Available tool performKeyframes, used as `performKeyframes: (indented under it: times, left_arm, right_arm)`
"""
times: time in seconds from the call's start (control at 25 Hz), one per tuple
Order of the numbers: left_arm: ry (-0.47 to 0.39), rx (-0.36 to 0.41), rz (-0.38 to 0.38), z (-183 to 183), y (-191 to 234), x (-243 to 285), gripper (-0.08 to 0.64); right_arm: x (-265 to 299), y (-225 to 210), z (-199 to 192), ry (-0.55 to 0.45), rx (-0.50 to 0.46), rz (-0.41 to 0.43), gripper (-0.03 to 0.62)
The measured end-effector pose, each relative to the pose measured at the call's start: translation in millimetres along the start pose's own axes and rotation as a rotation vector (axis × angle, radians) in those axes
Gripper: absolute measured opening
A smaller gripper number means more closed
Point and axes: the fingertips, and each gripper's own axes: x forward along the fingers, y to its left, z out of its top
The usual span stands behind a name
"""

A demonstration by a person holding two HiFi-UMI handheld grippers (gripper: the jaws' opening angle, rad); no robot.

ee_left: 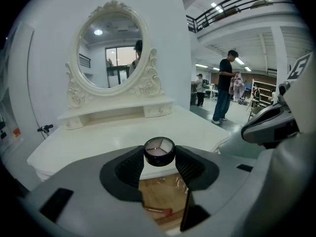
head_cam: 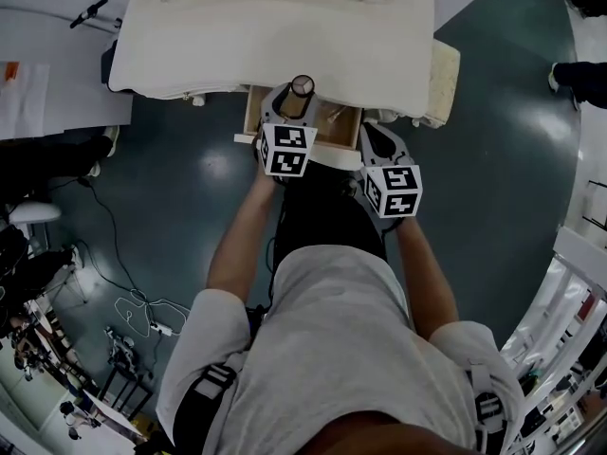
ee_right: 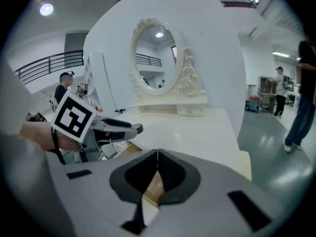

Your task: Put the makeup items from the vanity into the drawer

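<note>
A round black compact (ee_left: 159,151) with a clear lid and pale powder inside is clamped between the pads of my left gripper (ee_left: 159,158). In the head view that compact (head_cam: 301,87) hangs over the open wooden drawer (head_cam: 334,121) at the front of the white vanity (head_cam: 275,27). Below the jaws the drawer floor (ee_left: 155,191) shows a thin red item (ee_left: 159,211) lying in it. My right gripper (ee_right: 157,168) is shut and empty, hovering to the right of the left one over the drawer's right end (head_cam: 379,145).
An oval mirror (ee_left: 111,53) in an ornate white frame stands at the back of the vanity top, above a low shelf with small drawers (ee_left: 118,113). People stand on the grey floor to the right (ee_left: 224,85). Cables lie on the floor at left (head_cam: 133,311).
</note>
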Motion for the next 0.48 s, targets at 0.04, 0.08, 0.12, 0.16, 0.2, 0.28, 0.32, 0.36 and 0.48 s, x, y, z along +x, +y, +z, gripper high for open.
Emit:
performKeyframes:
  times: [0.04,0.08,0.12,0.16,0.2,0.28,0.32,0.36,0.48]
  left_arm:
    - [0.006,-0.005,0.000,-5,-3,-4,0.204]
    - [0.010,-0.008,-0.003,-10,-6,-8,0.204]
    - [0.015,-0.008,-0.009,-15,-10,-12,0.204]
    - [0.021,-0.005,-0.015,-20,-13,-15,0.204]
    - [0.028,0.000,-0.022,-26,-16,-16,0.204]
    - [0.045,0.009,-0.032,-35,-20,-18,0.204]
    - [0.050,0.013,-0.037,-39,-22,-17,0.204]
    - [0.054,0.016,-0.044,-41,-23,-16,0.204]
    - [0.074,0.044,-0.083,-51,-28,-12,0.204]
  right_arm:
    - [-1,0,-2,-0.003,0.004,-0.002,0.015]
    - [-1,1,-4,-0.005,0.006,-0.007,0.015]
    - [-2,1,-6,-0.008,0.008,-0.011,0.015]
    - [-2,1,-8,-0.009,0.010,-0.014,0.015]
    - [-2,2,-10,-0.009,0.014,-0.014,0.015]
    - [-1,2,-14,-0.008,0.022,-0.010,0.015]
    - [0,2,-16,-0.007,0.025,-0.009,0.015]
    - [1,1,-18,-0.006,0.029,-0.009,0.015]
    - [5,-1,-24,0.000,0.043,-0.012,0.015]
